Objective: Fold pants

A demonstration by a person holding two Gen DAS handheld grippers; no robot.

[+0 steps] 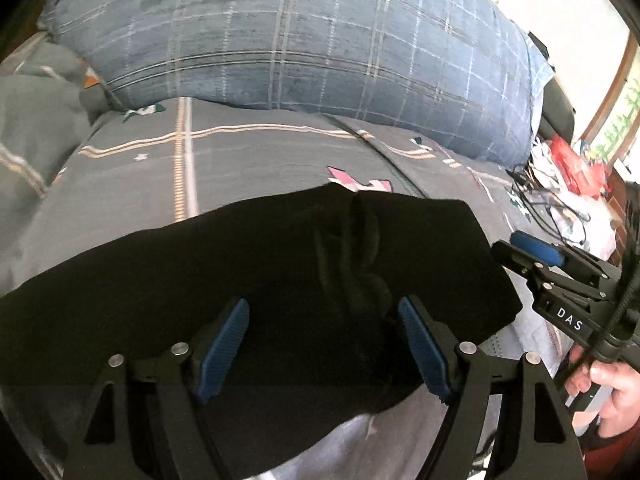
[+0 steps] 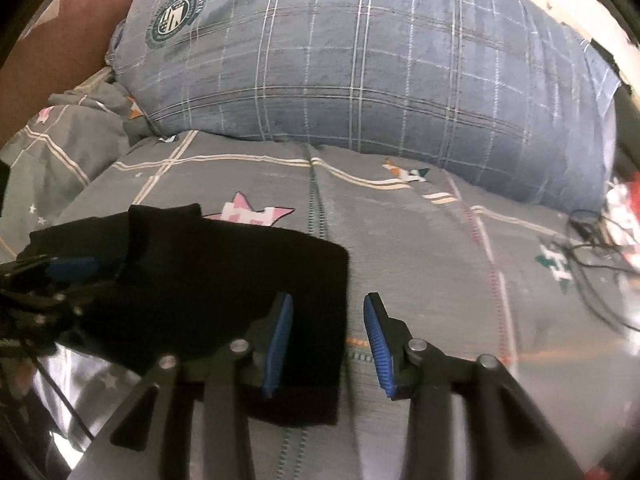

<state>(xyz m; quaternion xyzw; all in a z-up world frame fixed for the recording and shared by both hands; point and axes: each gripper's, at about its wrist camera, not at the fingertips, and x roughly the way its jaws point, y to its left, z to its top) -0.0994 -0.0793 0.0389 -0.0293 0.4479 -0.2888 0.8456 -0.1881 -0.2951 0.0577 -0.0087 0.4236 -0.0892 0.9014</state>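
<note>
The left gripper [image 1: 324,344] hangs over the black pants [image 1: 248,280] with its jaws spread wide and nothing caught between the blue pads [image 1: 222,350]; dark cloth fills the gap beneath them, but the pads do not press on it. From that gripper, the folded pants run out toward nine o'clock and up to twelve, with a bunched ridge of fabric just beyond the right pad at about one o'clock.

The right gripper [image 2: 326,344] stands at the pants' [image 2: 208,280] right-hand edge, jaws at a narrow to middling gap. Its left pad [image 2: 278,344] shows over the black cloth while the other sits over bare bedding, so the edge of the fabric runs up through the gap; I cannot tell whether either pad touches it. In the left wrist view the right gripper [image 1: 532,256] shows at three o'clock of the pants, a hand [image 1: 608,388] behind it at four o'clock.

The pants lie flat in a folded block on a grey bedspread [image 2: 420,240] patterned with stars and pale stripes. Beyond it, at twelve o'clock, a big blue plaid pillow [image 2: 360,60] lies across the bed. At three o'clock, off the bed's edge, there is a jumble of cables and bags [image 1: 568,176].
</note>
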